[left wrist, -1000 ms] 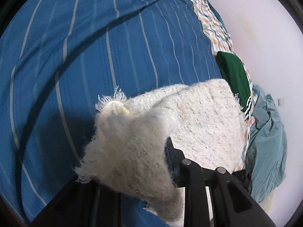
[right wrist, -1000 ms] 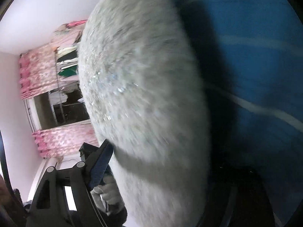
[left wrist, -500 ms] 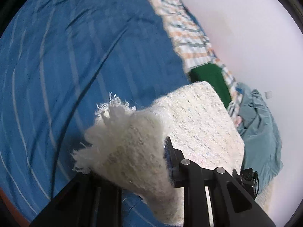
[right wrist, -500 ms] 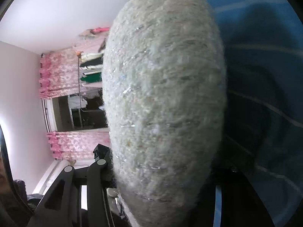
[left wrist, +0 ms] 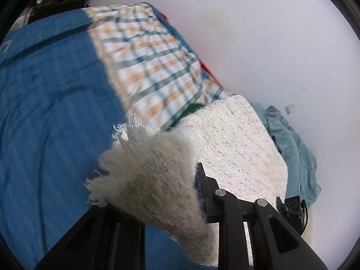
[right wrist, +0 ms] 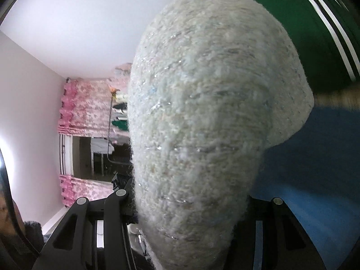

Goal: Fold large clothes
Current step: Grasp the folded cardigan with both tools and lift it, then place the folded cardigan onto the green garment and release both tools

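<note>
Grippers, left (left wrist: 153,193) and right (right wrist: 191,204), clamp white knit (left wrist: 236,148) above blue bedspread (left wrist: 56,123).

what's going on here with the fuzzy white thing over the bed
A person is working with a two-finger gripper in each hand, folding a fuzzy cream knit garment above a bed with a blue striped cover. The left gripper is clamped on a fringed corner of it. The right gripper has a thick bundle of the same knit between its fingers. The knit hangs off the bed. A checked cloth, a green garment and a teal garment lie near the wall.
</note>
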